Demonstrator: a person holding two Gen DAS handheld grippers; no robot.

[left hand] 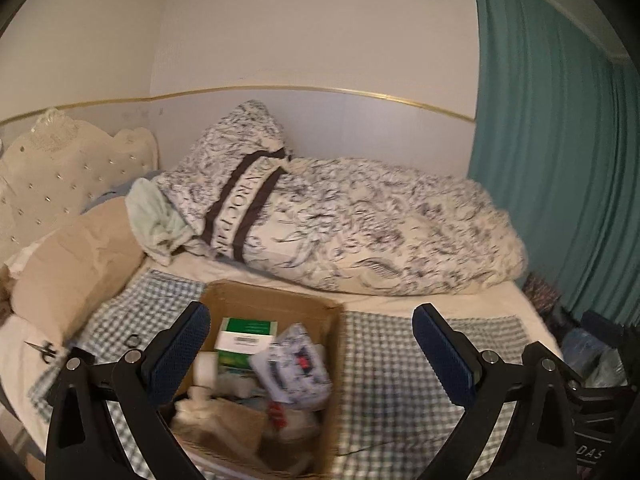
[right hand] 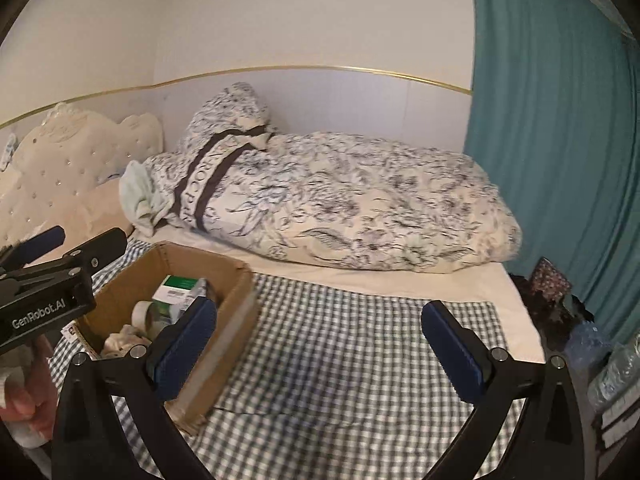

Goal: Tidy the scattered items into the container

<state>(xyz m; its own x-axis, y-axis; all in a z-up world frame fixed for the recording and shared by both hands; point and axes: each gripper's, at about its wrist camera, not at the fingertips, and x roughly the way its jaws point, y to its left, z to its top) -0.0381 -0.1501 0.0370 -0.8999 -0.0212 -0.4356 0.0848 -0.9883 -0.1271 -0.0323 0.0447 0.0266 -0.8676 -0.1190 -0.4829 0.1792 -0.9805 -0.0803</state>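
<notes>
An open cardboard box (left hand: pixel 276 300) stands on a gingham cloth (left hand: pixel 400 360) on the bed. Inside lie a green-and-white carton (left hand: pixel 246 336), a patterned packet (left hand: pixel 296 364), a white roll (left hand: pixel 206 372) and other soft bits. My left gripper (left hand: pixel 312 312) hangs open above the box with nothing between its fingers. Small scissors (left hand: pixel 42 350) and a dark ring-shaped item (left hand: pixel 134 340) lie left of the box. In the right wrist view my right gripper (right hand: pixel 320 306) is open and empty over bare gingham, with the box (right hand: pixel 224 344) at its left finger. The left gripper (right hand: pixel 72 242) shows at the far left.
A rolled floral duvet (left hand: pixel 360 220) lies along the wall behind the box. A beige pillow (left hand: pixel 76 256) and a tufted headboard (left hand: pixel 60 172) are at the left. A teal curtain (left hand: pixel 560 160) hangs on the right, with bags and clutter (right hand: pixel 600 368) beside the bed. A person's hand (right hand: pixel 28 404) is at lower left.
</notes>
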